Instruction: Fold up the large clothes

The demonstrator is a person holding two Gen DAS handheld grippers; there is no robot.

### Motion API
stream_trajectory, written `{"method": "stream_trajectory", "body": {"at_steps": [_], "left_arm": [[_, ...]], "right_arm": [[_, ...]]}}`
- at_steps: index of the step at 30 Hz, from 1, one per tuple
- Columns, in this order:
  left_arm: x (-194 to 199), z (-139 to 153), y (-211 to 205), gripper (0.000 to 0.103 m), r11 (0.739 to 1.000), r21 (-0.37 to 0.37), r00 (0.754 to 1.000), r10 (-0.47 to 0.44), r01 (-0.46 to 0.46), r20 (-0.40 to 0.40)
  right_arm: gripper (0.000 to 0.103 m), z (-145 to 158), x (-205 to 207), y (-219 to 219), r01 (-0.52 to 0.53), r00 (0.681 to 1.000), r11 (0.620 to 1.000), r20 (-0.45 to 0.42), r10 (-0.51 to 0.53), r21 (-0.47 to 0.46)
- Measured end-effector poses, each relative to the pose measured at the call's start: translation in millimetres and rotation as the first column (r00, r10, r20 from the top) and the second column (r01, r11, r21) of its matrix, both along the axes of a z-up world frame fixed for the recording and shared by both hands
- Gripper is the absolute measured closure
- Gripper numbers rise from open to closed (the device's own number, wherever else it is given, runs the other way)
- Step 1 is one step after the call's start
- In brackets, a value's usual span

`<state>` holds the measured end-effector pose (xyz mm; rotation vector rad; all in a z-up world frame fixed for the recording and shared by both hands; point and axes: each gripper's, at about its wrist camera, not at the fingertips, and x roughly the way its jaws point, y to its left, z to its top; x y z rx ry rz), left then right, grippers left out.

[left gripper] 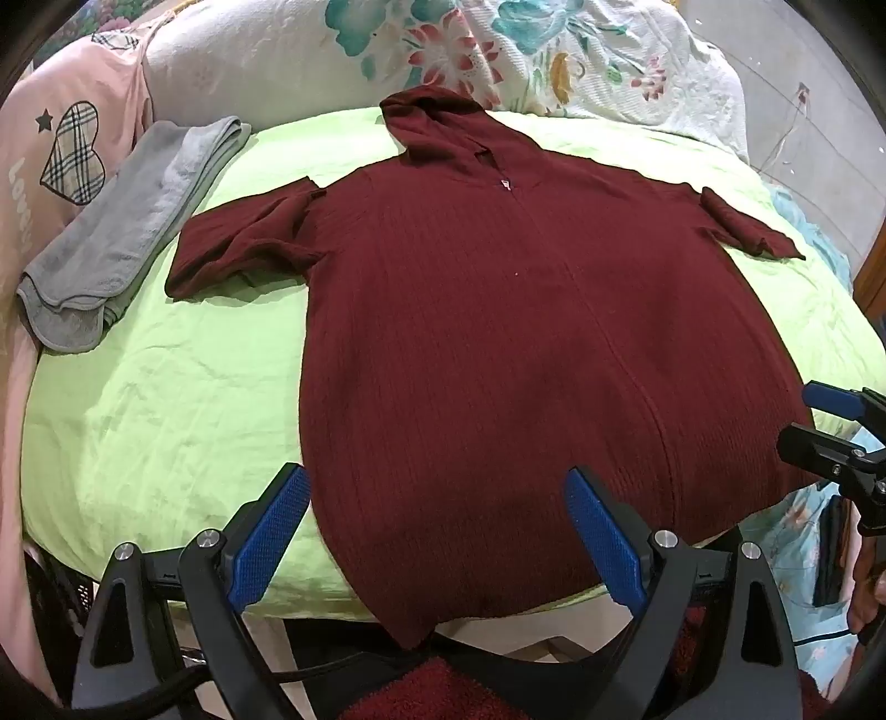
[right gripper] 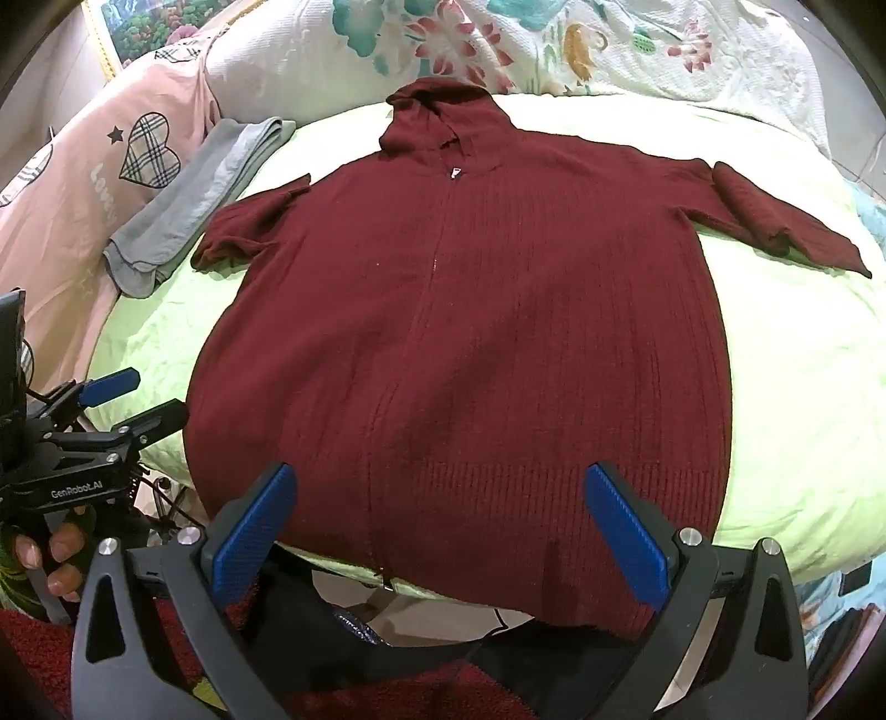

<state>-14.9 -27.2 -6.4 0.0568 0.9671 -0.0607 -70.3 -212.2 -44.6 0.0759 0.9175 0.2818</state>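
One dark red hooded cardigan lies flat and face up on the green sheet of the bed, its zip running down the middle. Its long axis goes from the near edge of the bed to the far edge: the hood points to the far edge, toward the floral quilt, and the ribbed hem hangs slightly over the near edge. Its two sleeves spread sideways, one toward each side edge of the bed; both are folded back on themselves, so they look short.

One folded grey towel lies near the far left corner of the bed, just beside the left sleeve and against one pink cover printed with plaid hearts.

There are two tools. The left tool hovers over the near edge above the hem, its blue pads wide apart and holding nothing. The right tool hovers likewise over the hem, pads wide apart, empty.
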Motion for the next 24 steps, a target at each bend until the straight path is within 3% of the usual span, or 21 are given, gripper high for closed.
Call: {"method": "stream_trajectory", "body": {"at_steps": [24], "left_arm": [[-1.6,1.9,-4.0,0.009,1.0,-0.002,1.0,-0.004,0.004,0.004]], "right_arm": [[0.0,1.4,-1.7,3.2,0.0,1.0,1.0,-0.005,0.0,-0.002]]}}
